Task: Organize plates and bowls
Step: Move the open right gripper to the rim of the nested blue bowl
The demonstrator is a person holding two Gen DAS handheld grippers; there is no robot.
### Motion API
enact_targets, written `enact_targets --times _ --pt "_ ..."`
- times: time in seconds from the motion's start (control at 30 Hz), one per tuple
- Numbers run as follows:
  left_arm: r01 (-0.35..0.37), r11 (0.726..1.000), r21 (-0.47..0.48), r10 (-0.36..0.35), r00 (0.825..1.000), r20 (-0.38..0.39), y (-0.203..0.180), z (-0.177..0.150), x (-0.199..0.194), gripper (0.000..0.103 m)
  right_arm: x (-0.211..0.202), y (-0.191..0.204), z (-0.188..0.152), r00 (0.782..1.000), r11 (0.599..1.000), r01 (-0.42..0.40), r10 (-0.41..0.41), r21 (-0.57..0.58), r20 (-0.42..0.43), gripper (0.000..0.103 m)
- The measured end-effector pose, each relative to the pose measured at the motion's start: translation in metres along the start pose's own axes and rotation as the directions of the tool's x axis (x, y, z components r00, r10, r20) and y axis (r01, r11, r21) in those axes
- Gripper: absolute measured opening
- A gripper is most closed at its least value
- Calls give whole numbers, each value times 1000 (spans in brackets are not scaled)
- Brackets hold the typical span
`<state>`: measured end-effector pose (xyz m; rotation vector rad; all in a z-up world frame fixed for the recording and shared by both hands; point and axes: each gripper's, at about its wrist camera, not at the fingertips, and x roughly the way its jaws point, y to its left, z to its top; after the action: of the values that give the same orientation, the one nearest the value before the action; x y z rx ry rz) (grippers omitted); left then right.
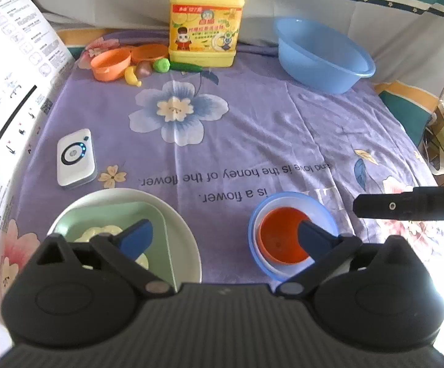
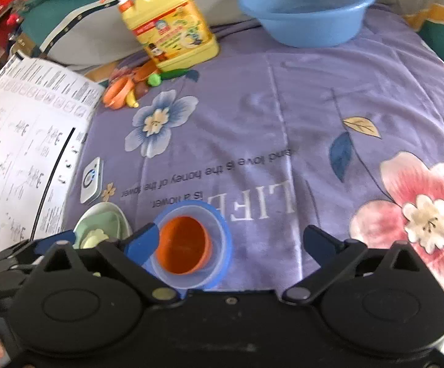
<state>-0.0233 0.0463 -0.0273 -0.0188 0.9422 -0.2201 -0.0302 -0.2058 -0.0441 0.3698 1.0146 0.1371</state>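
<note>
Left wrist view
Nearest: the left gripper (image 1: 225, 236), fingers spread wide, holding nothing.
Plates: a white plate (image 1: 188, 239) lies near left with a green plate (image 1: 148, 211) and a pale flower-shaped piece (image 1: 99, 232) on it.
Bowls: an orange bowl (image 1: 278, 239) sits inside a blue bowl (image 1: 323, 211), near right.
Which way: plates lie under the left finger, bowls under the right finger.

Right wrist view
Nearest: the right gripper (image 2: 232, 239), also spread wide and empty.
Bowls: the stack lies by its left finger (image 2: 143, 243).
Plates: farther left, beside the paper sheet (image 2: 22, 141).
Nearer hand: I think the right one for bowls, the left for plates.
Far: a yellow soap jug (image 2: 172, 24) and blue basin (image 2: 307, 9).
</note>
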Motion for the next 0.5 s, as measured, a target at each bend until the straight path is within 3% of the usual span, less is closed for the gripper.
enact_targets --times 0.5 --pt "11 1000 4 -11 1000 2 -1 -15 3 103 -3 -7 -15 999 999 31 -32 7 25 103"
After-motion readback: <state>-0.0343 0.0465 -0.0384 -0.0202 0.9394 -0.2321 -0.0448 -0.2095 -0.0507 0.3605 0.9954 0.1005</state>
